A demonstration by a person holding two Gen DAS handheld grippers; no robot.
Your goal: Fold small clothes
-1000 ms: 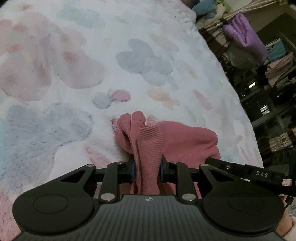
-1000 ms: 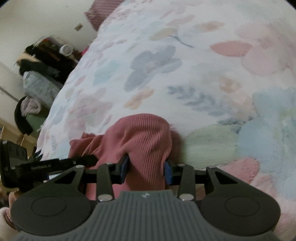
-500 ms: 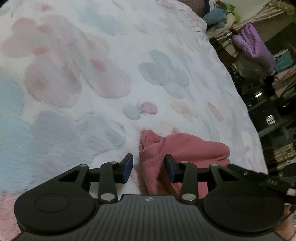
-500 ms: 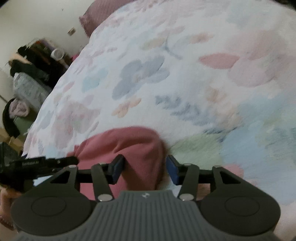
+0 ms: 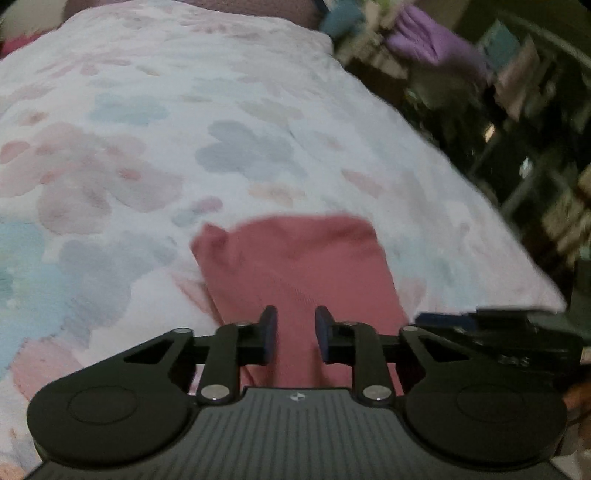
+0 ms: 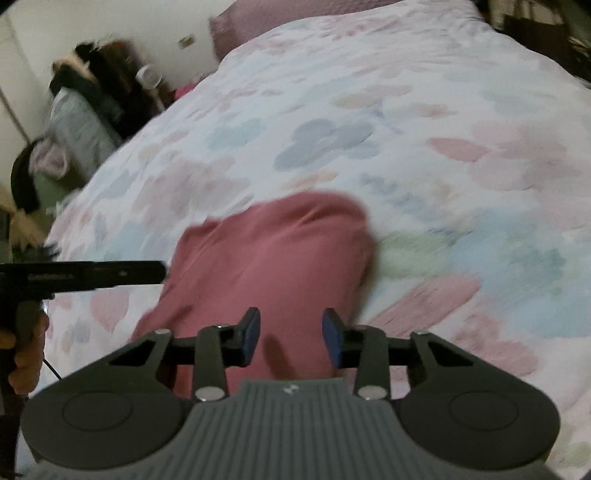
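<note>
A small pink ribbed garment (image 5: 295, 258) lies folded flat on the floral bedspread (image 5: 147, 147). My left gripper (image 5: 295, 321) hovers above its near edge. Its jaws are closing, with only air between the pads, and the cloth shows below the gap. In the right wrist view the same garment (image 6: 273, 251) lies under my right gripper (image 6: 290, 325), whose jaws are also closing on nothing. The left gripper's black body (image 6: 85, 275) reaches in from the left, held by a hand (image 6: 22, 354). Both views are motion-blurred.
The bedspread (image 6: 406, 110) stretches far beyond the garment. A pink pillow (image 6: 258, 18) lies at its head. Piled clothes and bags (image 6: 85, 110) stand off the bed's left side. Shelves with a purple item (image 5: 436, 40) stand off the right edge.
Both grippers were shut on raised folds of the garment, then let go and drew back and up. The garment has dropped flat. The jaws widened and have narrowed again.
</note>
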